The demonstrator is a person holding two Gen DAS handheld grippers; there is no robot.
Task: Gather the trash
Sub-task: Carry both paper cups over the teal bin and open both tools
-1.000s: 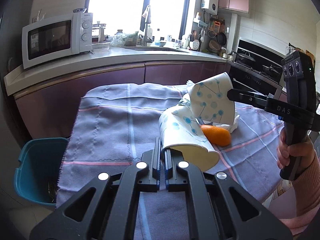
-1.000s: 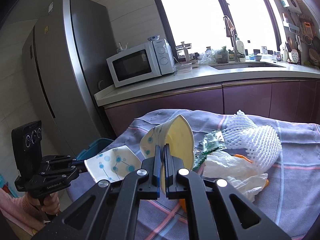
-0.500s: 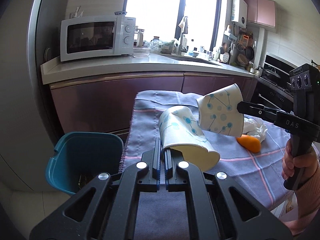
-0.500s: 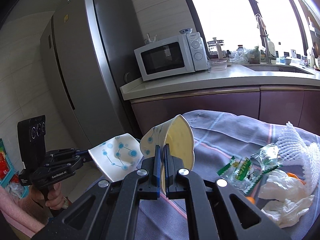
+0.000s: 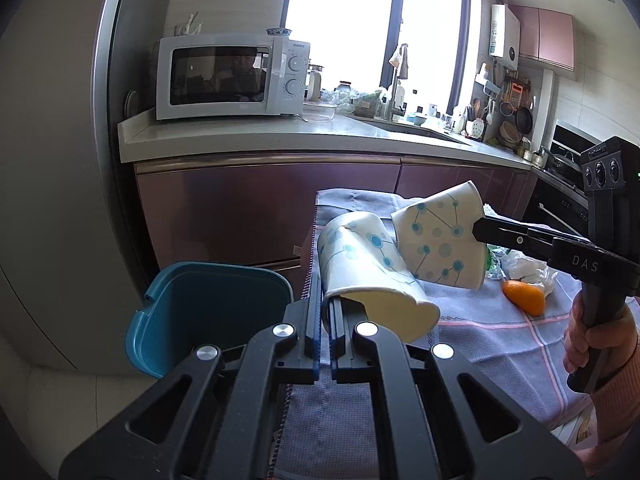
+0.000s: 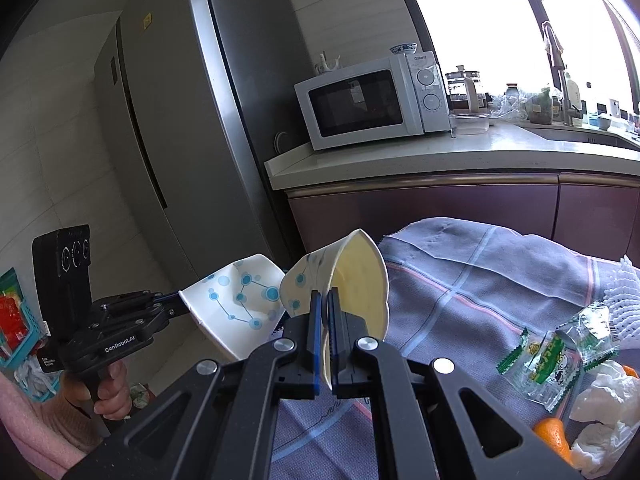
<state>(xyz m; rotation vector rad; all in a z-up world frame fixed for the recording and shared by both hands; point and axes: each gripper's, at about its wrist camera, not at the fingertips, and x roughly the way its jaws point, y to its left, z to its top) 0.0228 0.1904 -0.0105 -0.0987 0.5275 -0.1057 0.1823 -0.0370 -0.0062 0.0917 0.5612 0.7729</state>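
Below and left of the left tool (image 5: 325, 312), on the floor beside the worktop edge, stands the teal plastic waste bin (image 5: 208, 296), mouth open and upward. Left tool: jaws clamped on the rim wall of a crushed white paper cup with blue dot-and-line print (image 5: 360, 264), open end toward the camera, cup not yet over the bin.

Just right of it, nearly touching, a second crushed paper cup of the same print (image 5: 436, 240) is pinched at its rim by the right tool (image 6: 325, 312); in the right wrist view the pads close on the cup's cream inner wall.

Judgement for the drop: carry each cup fully over the bin mouth before letting go; release one at a time so the cups do not knock each other off line. Light, flattened paper may cling to a pad, so open wide with the tool tipped downward.

Right of both tools, on the grey-blue checked cloth (image 6: 480, 280): green-printed clear wrapper (image 6: 548, 356), white crumpled tissue (image 6: 600, 396), orange peel piece (image 5: 524, 298). Left for later trips.
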